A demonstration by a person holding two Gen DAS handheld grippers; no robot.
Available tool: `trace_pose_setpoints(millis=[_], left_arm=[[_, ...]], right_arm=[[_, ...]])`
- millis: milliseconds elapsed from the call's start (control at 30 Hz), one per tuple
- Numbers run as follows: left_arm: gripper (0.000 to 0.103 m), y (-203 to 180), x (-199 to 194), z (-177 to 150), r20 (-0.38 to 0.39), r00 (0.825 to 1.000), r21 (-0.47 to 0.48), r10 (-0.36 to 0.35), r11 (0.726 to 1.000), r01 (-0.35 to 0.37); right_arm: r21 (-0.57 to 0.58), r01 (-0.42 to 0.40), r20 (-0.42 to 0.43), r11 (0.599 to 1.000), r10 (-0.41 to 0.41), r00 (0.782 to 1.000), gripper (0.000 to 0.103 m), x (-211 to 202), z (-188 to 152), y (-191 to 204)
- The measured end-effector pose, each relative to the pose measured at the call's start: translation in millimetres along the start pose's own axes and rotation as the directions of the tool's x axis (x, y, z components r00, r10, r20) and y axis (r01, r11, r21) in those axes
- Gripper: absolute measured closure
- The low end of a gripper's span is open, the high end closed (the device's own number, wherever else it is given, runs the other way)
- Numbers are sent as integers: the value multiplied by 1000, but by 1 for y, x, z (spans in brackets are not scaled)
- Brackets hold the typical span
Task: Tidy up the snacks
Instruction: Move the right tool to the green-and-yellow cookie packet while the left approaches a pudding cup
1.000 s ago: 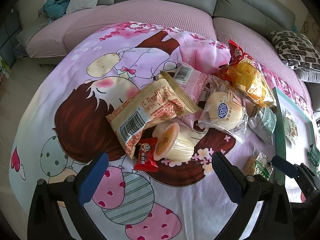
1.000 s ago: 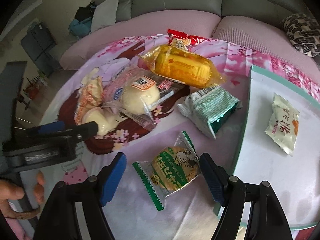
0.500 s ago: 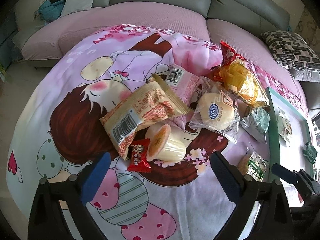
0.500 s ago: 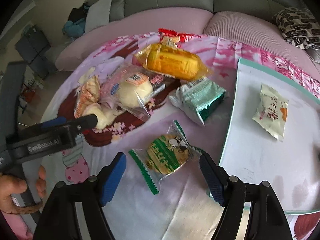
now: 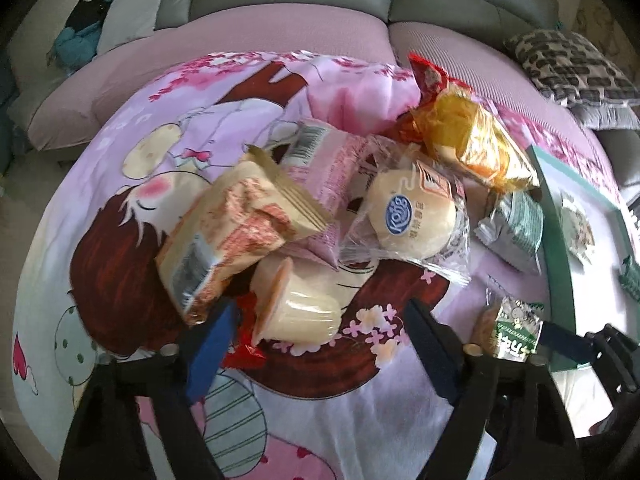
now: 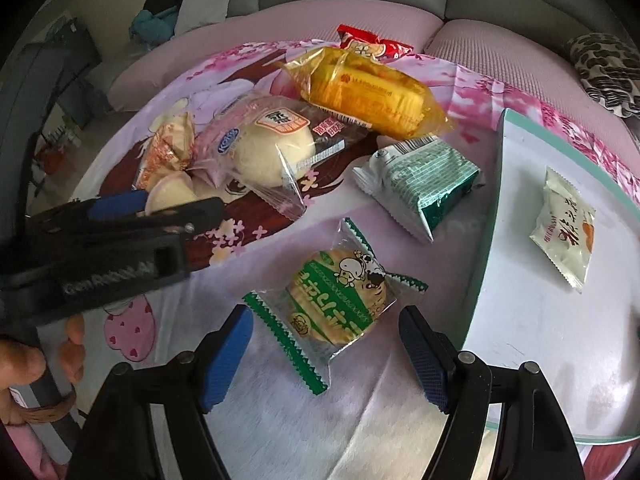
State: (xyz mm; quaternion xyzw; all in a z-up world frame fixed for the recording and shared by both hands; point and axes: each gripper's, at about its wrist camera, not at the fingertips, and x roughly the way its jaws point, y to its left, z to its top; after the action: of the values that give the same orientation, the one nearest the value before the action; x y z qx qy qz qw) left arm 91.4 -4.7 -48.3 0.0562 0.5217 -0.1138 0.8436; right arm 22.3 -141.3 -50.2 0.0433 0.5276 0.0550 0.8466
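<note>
A pale jelly cup [image 5: 300, 308] lies on its side at the near edge of the snack pile. My left gripper [image 5: 320, 344] straddles it with jaws closing; the pads stand clear of the cup. Its left finger covers part of a small red packet [image 5: 240, 350]. My right gripper [image 6: 326, 360] is open, hanging just short of a green-and-white cracker packet [image 6: 336, 296], pads not touching. The white tray with a teal rim [image 6: 520, 320] holds a white sachet [image 6: 564, 232].
The pile on the cartoon-print cloth [image 5: 120, 240] holds a beige packet [image 5: 228, 240], a wrapped round bun [image 5: 412, 216], a yellow cake pack [image 5: 472, 140] and a green-silver pack [image 5: 516, 228]. A person's hand [image 6: 24, 360] holds the left gripper. Behind is a sofa [image 5: 280, 32].
My left gripper has come forward and down onto the jelly cup and its jaws have narrowed. The red packet now sits partly under its left finger. The right gripper has barely moved.
</note>
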Motion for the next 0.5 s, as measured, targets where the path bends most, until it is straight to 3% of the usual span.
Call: trace_pose_setpoints(millis=[300, 500], left_arm=[[29, -7, 12, -1, 6, 999, 61, 38, 997, -38], [38, 1, 16, -3, 3, 1000, 40, 22, 999, -22]], right_arm=[[-9, 34, 12, 999, -34, 999, 25, 5, 4, 1], [-16, 56, 18, 998, -55, 998, 25, 9, 6, 2]])
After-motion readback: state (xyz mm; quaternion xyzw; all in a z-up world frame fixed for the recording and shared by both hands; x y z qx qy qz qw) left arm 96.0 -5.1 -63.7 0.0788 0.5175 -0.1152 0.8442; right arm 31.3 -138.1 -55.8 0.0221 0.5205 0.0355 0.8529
